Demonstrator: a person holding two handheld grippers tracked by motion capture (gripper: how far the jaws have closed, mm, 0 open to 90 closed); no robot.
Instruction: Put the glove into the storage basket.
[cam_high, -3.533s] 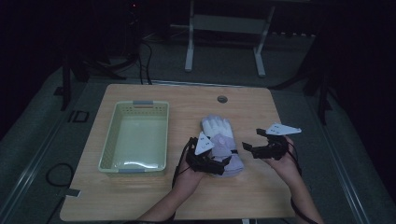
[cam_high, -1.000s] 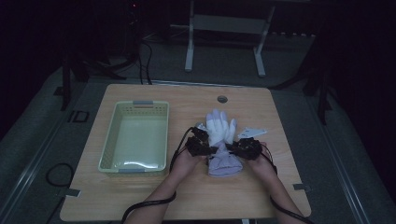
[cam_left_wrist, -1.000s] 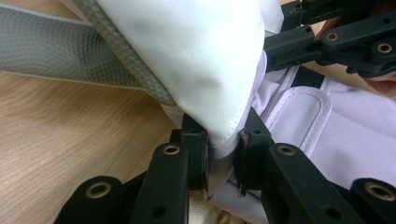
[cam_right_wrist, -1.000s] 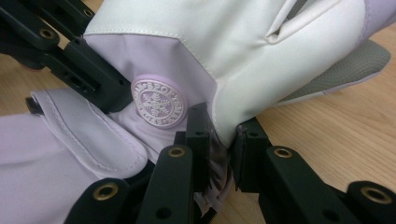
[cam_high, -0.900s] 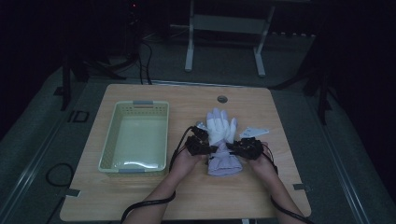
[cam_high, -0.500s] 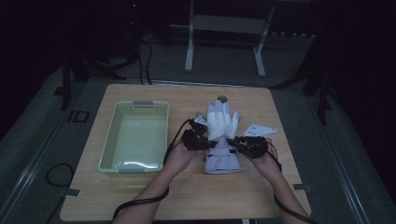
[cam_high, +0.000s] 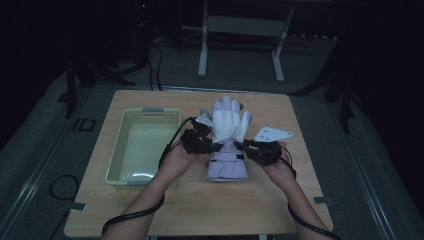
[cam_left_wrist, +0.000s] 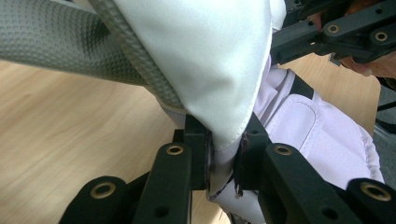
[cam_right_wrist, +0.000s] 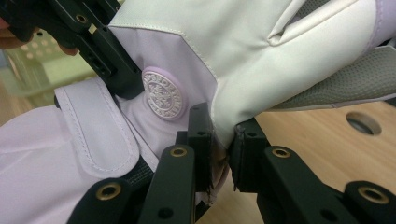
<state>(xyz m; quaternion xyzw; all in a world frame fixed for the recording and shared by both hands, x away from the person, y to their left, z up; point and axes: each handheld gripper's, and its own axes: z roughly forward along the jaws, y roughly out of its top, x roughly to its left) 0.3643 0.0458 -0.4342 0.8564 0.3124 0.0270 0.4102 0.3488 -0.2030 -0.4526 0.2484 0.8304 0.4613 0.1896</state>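
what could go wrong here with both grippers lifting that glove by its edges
1. Both the left gripper and the right gripper pinch only a thin seam of the glove; the smooth fabric could slip out of either grip.
2. If one side lets go, the glove would likely swing down from the other gripper and twist.
3. The basket sits off to the left, so a drop on the way there would probably land on the table.

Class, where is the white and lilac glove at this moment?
In the high view, the glove is at the table's middle, right of the green basket, pinched on its sides by the left hand-held gripper and the right hand-held gripper.
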